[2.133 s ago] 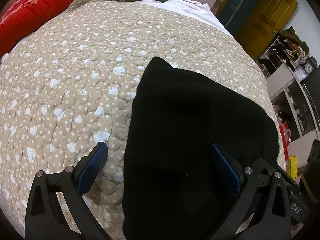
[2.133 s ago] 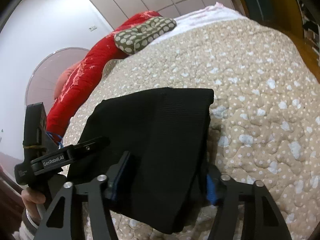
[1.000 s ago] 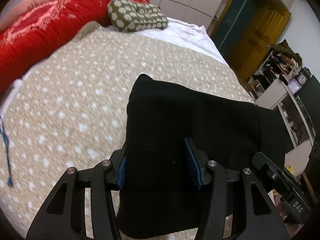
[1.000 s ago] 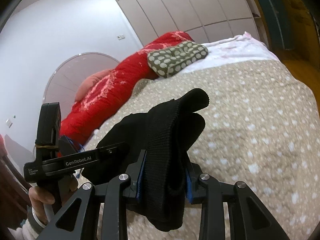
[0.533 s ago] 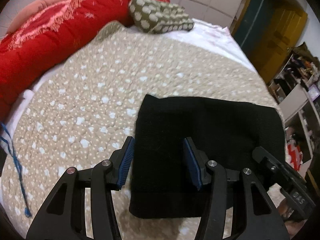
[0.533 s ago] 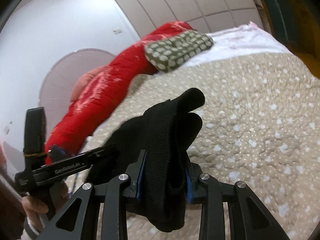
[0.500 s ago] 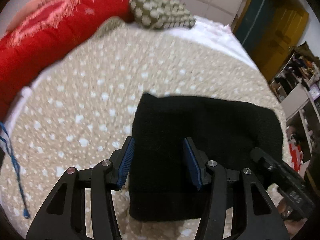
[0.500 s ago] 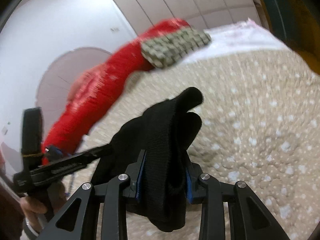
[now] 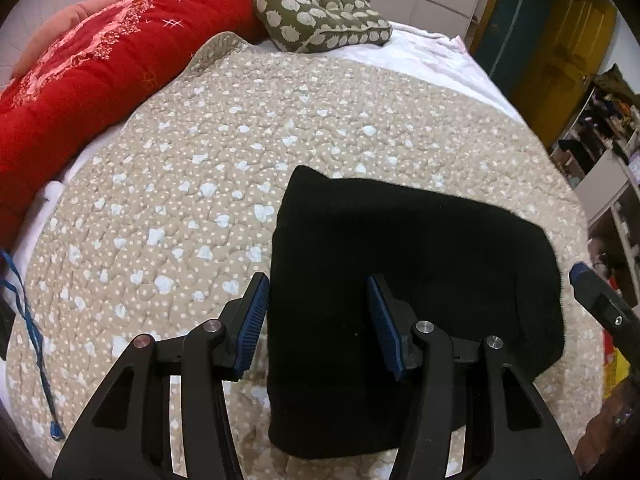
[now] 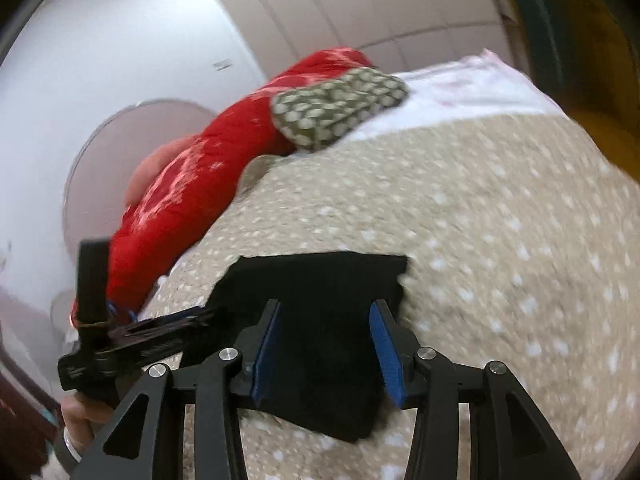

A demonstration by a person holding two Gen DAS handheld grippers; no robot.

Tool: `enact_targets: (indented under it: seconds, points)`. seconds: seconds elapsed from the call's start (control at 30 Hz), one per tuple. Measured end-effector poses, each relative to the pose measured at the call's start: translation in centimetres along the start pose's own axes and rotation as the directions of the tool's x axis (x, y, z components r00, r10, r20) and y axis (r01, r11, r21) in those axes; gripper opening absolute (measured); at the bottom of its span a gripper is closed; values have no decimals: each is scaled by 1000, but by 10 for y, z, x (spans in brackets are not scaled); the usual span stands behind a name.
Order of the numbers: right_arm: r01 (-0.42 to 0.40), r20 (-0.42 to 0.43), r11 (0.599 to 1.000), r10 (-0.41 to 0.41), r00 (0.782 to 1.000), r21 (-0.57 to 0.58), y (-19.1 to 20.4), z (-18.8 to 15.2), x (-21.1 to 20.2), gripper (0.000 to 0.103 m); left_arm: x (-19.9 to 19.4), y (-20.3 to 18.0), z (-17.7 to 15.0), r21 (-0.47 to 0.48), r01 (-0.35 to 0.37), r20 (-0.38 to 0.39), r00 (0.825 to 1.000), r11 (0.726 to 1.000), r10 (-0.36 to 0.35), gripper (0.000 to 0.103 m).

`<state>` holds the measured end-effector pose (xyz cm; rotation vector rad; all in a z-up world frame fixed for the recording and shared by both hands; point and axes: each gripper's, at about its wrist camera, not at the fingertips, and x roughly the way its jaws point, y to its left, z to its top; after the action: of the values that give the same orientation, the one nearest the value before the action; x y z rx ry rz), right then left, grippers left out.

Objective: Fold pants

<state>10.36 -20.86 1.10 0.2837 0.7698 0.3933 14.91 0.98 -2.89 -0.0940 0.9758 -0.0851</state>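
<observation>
pants (image 9: 408, 264): black knit, folded into a thick pad lying flat on the bed (image 9: 208, 168).
feel: soft, limp, light, i judge; layers may slide.
left fingers (image 9: 253, 317): apart, straddling the near left edge, not pinching.
right fingers (image 10: 267, 350): have just been opening; cloth between, unpinched.
hold: pinch all layers at near corners.

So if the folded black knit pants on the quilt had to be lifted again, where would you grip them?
Probably the thick near edge of the folded black knit pants, approached from the near side, low over the beige spotted quilt. The layers stack there, so one pinch should catch them all. Both the left gripper and the right gripper already straddle that edge with jaws open.
</observation>
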Motion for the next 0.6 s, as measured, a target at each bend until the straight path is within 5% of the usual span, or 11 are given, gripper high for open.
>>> enact_targets:
  seconds: [0.3,0.6]
  points:
    - [74,-136,997,-70,988,18,-16,-5,72,42,11,-1,0,0,-3,9,1000,1000,3,65]
    - [71,-128,994,-81,988,-78,8,0,44,41,12,-2,-1,3,-14,13,1000,1000,14,67]
